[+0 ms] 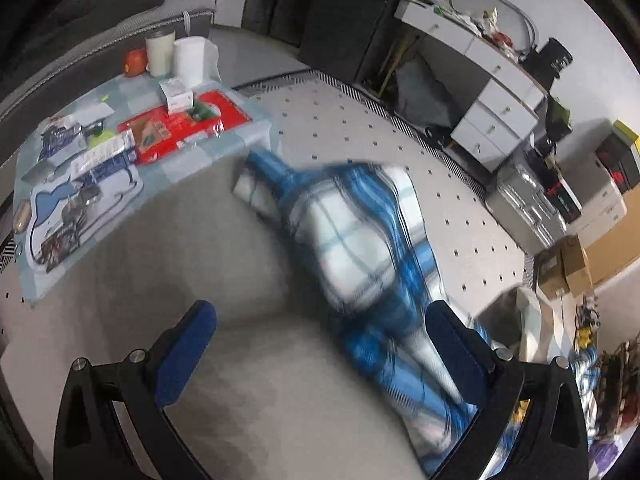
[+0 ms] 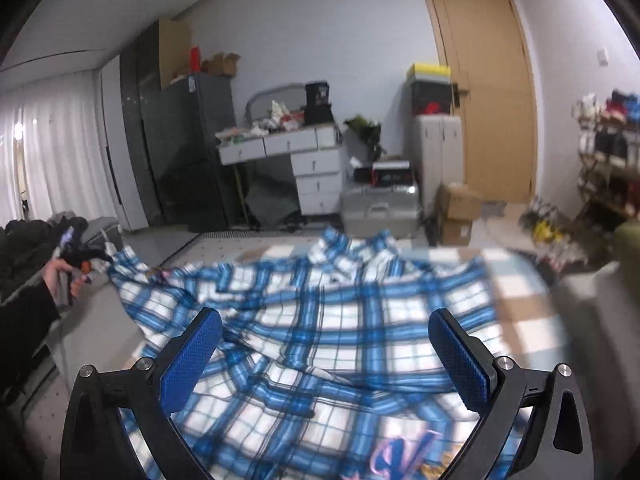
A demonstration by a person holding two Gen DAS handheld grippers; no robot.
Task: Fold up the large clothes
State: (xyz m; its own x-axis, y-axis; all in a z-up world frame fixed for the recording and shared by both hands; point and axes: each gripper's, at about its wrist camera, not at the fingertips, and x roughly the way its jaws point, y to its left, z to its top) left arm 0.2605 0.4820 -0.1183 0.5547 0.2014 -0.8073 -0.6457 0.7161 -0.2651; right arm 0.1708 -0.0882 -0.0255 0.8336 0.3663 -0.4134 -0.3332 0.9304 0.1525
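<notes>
Both your grippers, left gripper and right gripper, hover with jaws spread, holding nothing, above the plaid shirt, ready to pinch edges.

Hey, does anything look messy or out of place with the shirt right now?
Yes. The blue plaid shirt lies rumpled rather than flat, with creases across its middle and one sleeve trailing off sideways. Both the left gripper and right gripper are open, holding nothing.
</notes>
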